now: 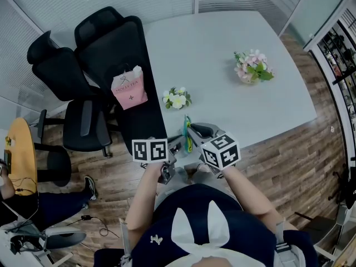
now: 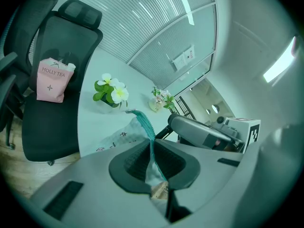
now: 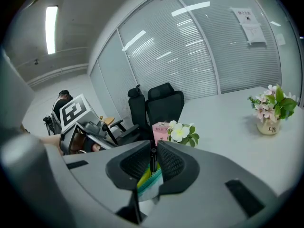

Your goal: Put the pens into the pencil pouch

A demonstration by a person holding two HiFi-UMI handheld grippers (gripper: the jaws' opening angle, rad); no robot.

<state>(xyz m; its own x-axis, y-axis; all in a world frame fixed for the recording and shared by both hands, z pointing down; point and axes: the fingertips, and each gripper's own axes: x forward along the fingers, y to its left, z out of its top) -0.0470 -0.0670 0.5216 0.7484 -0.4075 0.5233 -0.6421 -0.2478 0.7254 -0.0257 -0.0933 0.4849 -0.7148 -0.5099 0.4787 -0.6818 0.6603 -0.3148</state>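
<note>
1. Counted on the table [image 1: 222,38]: one pouch [image 1: 187,135], one pen [image 3: 153,156] in sight, two flower pots. Counted beside it: two chairs [image 1: 114,49] [image 1: 58,71] and one pink bag [image 1: 129,89]. Counted two grippers.
2. Left gripper [image 2: 151,142]: jaws closed, pinching the teal zipper edge of the pouch [image 2: 141,121], which rises out of the jaws toward 12 o'clock.
3. Right gripper [image 3: 153,149]: jaws nipped on the thin dark pen, tip up between the pads. Pouch mouth [image 3: 149,180] directly beneath, teal and yellow edges showing.
4. In the head view, left gripper [image 1: 178,146] and right gripper [image 1: 192,130] close together at the table's 6 o'clock edge, pouch between them.
5. White flower pot [image 1: 177,99] near the pouch at 11 o'clock. Pink flower pot [image 1: 253,67] well apart at 2 o'clock.
6. Open room: wide bare tabletop between the pots and on toward 12 o'clock.
7. Table's 9 o'clock edge crowded by the chairs, pink bag on the nearer seat. Wood floor past the 3 and 6 o'clock edges.
</note>
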